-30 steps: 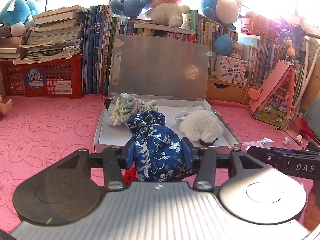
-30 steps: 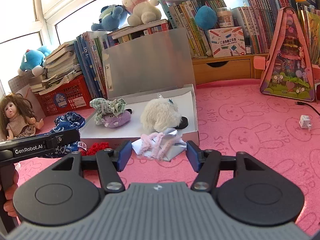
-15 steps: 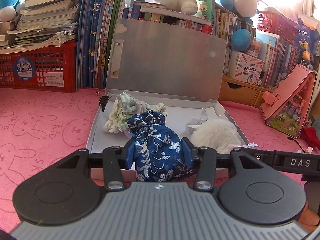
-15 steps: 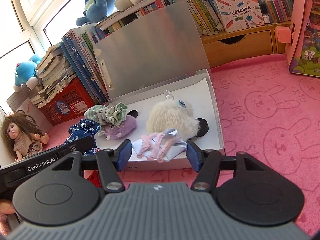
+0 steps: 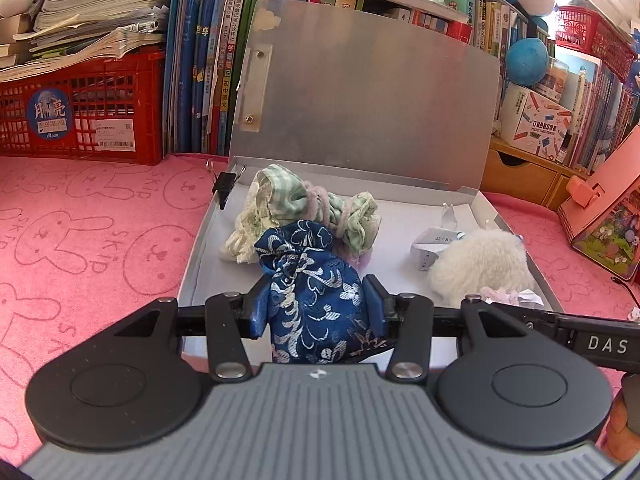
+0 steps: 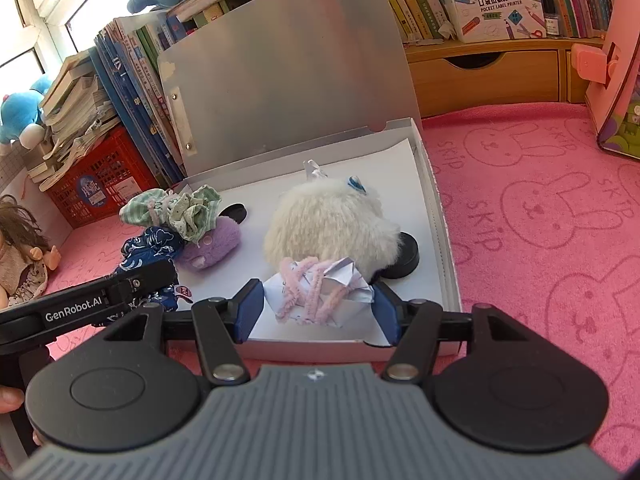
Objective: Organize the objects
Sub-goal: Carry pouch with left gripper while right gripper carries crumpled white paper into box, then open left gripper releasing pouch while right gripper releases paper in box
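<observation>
My left gripper (image 5: 316, 308) is shut on a blue brocade pouch (image 5: 316, 292) and holds it over the near left part of the open grey box (image 5: 192, 264). My right gripper (image 6: 318, 310) is shut on a folded white paper with pink pipe cleaners (image 6: 316, 292) over the box's near edge (image 6: 446, 248). In the box lie a green checked cloth bundle (image 5: 304, 204), a purple plush (image 6: 208, 244), a white fluffy plush (image 6: 332, 220) and a black round disc (image 6: 404, 260). The pouch also shows in the right wrist view (image 6: 150, 244).
The box lid (image 5: 360, 92) stands open against books. A red crate (image 5: 80, 116) is at the back left, a doll (image 6: 20, 252) at the left, a pink toy house (image 5: 608, 216) at the right. The pink rabbit mat (image 6: 540, 208) surrounds the box.
Both grippers have moved forward and lower over the box with their loads. The pouch and the paper now hang above the box's near part.
</observation>
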